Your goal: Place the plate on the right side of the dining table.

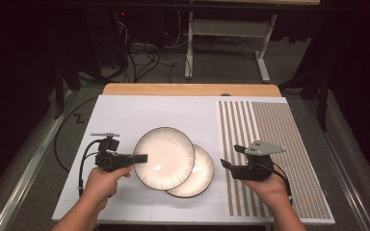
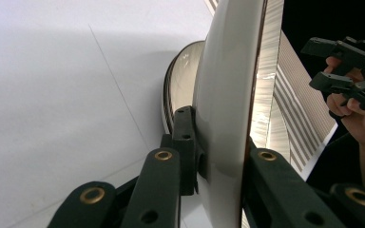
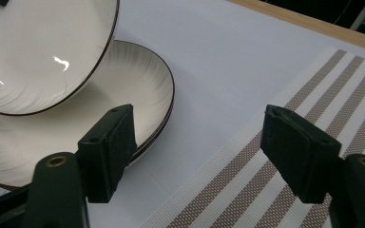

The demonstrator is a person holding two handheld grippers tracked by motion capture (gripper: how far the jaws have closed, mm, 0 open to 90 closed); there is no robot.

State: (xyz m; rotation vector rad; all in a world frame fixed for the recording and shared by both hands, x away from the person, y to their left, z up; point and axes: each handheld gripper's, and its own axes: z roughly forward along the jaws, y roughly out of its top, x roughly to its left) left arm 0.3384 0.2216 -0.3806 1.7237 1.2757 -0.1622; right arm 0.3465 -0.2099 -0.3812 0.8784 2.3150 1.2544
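High view: left gripper (image 1: 142,158) clamped on upper plate (image 1: 166,156) rim at 9 o'clock; upper plate overlaps lower plate (image 1: 200,175).
Left gripper view: jaws pinch rim.
Right gripper view: right gripper (image 3: 197,154) jaws apart, nothing between; lower plate (image 3: 138,90) at 10 o'clock, striped mat (image 3: 285,209) beneath.

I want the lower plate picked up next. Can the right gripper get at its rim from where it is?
Probably yes. The right gripper stands open beside the lower plate, whose right rim lies bare; the upper plate, clamped by the left gripper, overlaps only its left part.
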